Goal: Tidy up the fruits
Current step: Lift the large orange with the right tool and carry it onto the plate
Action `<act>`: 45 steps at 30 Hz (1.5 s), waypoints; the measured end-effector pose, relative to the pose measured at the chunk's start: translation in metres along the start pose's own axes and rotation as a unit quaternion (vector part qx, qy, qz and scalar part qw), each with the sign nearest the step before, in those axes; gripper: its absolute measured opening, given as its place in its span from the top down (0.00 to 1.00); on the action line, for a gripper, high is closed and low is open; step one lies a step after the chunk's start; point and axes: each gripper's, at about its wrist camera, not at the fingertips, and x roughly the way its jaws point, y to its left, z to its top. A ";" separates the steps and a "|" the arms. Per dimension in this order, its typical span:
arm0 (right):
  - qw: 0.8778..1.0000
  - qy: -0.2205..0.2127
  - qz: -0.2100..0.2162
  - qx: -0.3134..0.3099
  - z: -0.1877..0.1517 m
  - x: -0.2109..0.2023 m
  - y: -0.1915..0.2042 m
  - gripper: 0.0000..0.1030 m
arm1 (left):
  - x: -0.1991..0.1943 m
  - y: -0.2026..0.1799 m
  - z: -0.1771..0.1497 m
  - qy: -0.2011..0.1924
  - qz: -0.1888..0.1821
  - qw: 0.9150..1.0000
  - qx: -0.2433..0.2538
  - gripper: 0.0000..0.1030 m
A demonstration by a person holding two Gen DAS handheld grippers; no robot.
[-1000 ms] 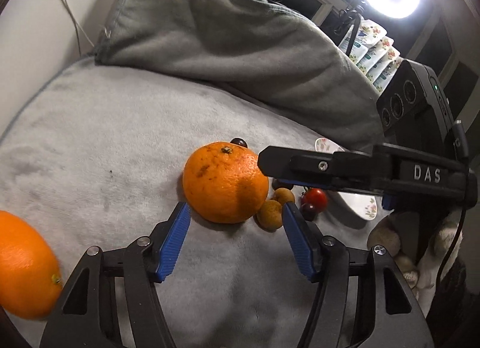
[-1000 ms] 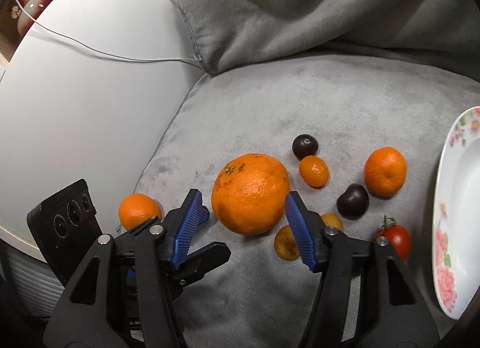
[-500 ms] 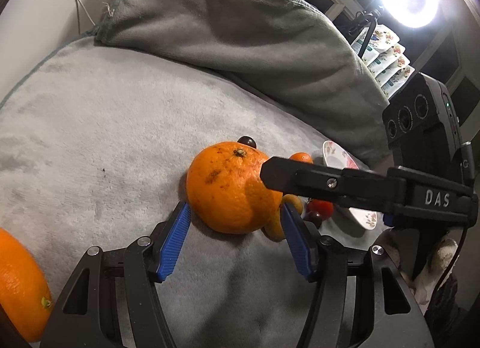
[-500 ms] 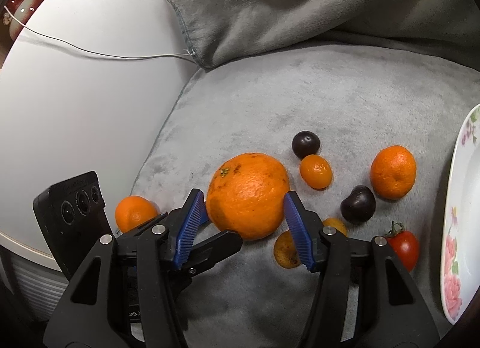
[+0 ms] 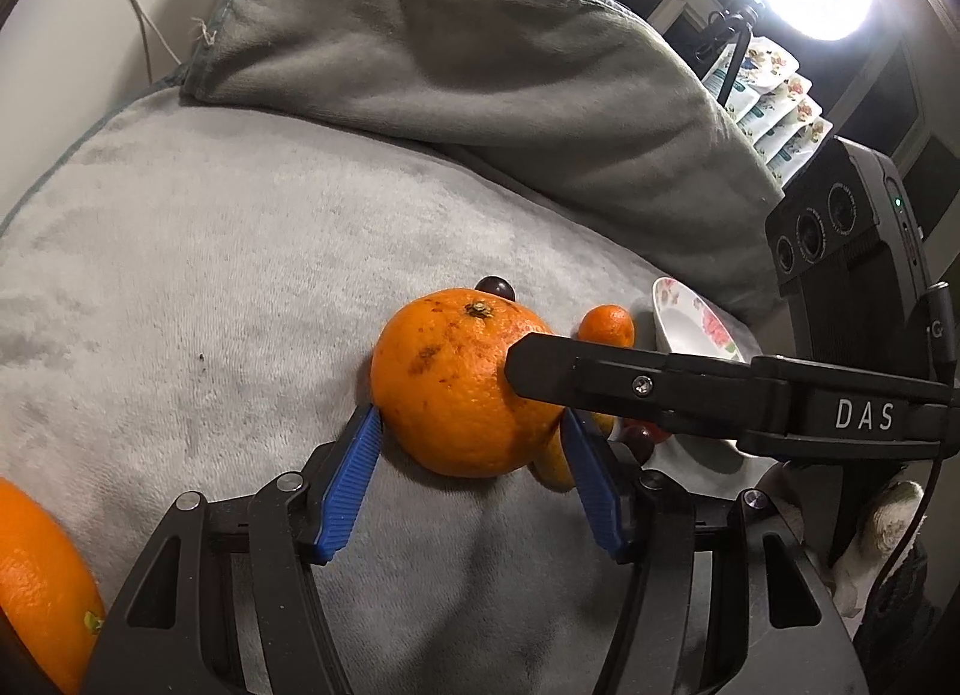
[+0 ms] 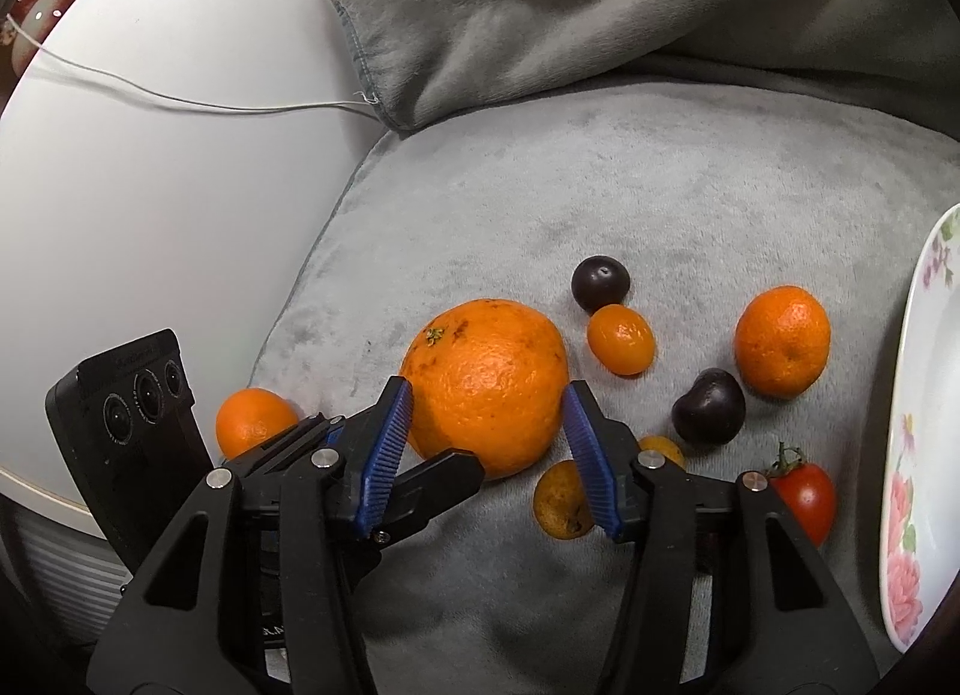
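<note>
A large orange (image 5: 462, 389) (image 6: 486, 383) lies on the grey blanket (image 5: 210, 275). My right gripper (image 6: 487, 395) straddles it and its jaws are closing, the blue pads (image 6: 390, 443) right at the orange's two sides with no clear squeeze. My left gripper (image 5: 468, 425) is open, its pad tips level with the orange's near edge. One black finger of the right gripper (image 5: 630, 389) crosses in front of the orange in the left wrist view. A left gripper finger (image 6: 438, 479) pokes under the orange's near side.
Small fruits lie right of the orange: a mandarin (image 6: 783, 341), a kumquat (image 6: 621, 338), two dark plums (image 6: 600, 281) (image 6: 708, 407), a tomato (image 6: 804, 500), yellow fruits (image 6: 564, 500). A flowered plate (image 6: 924, 455) sits at the right. Another orange (image 6: 255, 422) lies left. A grey pillow (image 5: 480, 65) rises behind.
The right gripper's jaws have narrowed around the large orange. Both grippers have edged closer to it, so it looks larger between the pads.
</note>
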 end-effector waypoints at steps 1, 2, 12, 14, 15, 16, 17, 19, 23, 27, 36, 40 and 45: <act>1.000 -0.001 -0.002 -0.004 0.000 -0.001 0.001 0.47 | 0.000 -0.001 0.000 -0.001 0.002 1.000 0.003 0.41; 1.000 -0.003 -0.003 -0.007 -0.001 -0.001 0.002 0.48 | -0.001 -0.002 0.000 -0.003 0.004 1.000 0.006 0.41; 0.999 -0.025 -0.005 -0.026 -0.007 -0.019 0.007 0.48 | -0.012 -0.018 -0.004 -0.023 0.016 0.999 0.033 0.41; 0.999 -0.032 -0.008 -0.029 -0.009 -0.025 0.008 0.48 | -0.014 -0.024 -0.003 -0.027 0.015 0.999 0.040 0.41; 0.999 -0.036 -0.009 -0.030 -0.010 -0.030 0.008 0.48 | -0.015 -0.027 -0.003 -0.028 0.015 0.999 0.043 0.41; 0.999 -0.039 -0.009 -0.030 -0.011 -0.032 0.008 0.48 | -0.015 -0.030 -0.003 -0.029 0.013 0.998 0.046 0.41; 0.999 -0.042 -0.011 -0.031 -0.012 -0.036 0.008 0.48 | -0.016 -0.034 -0.003 -0.030 0.012 0.998 0.049 0.41; 0.998 -0.050 -0.014 -0.032 -0.015 -0.045 0.007 0.48 | -0.017 -0.042 -0.003 -0.032 0.009 0.998 0.055 0.41; 0.997 -0.066 -0.020 -0.028 -0.020 -0.063 0.001 0.48 | -0.015 -0.060 -0.002 -0.034 0.000 0.997 0.070 0.41; 0.996 -0.085 -0.031 -0.017 -0.028 -0.084 -0.010 0.48 | -0.009 -0.079 -0.001 -0.032 -0.013 0.996 0.084 0.41; 0.992 -0.115 -0.053 0.017 -0.050 -0.128 -0.047 0.48 | 0.013 -0.128 -0.007 -0.011 -0.039 0.991 0.126 0.40; 0.990 -0.125 -0.059 0.033 -0.060 -0.144 -0.063 0.48 | 0.024 -0.147 -0.010 0.001 -0.050 0.989 0.141 0.40; 0.987 -0.135 -0.062 0.055 -0.071 -0.162 -0.084 0.48 | 0.036 -0.168 -0.015 0.014 -0.057 0.986 0.158 0.40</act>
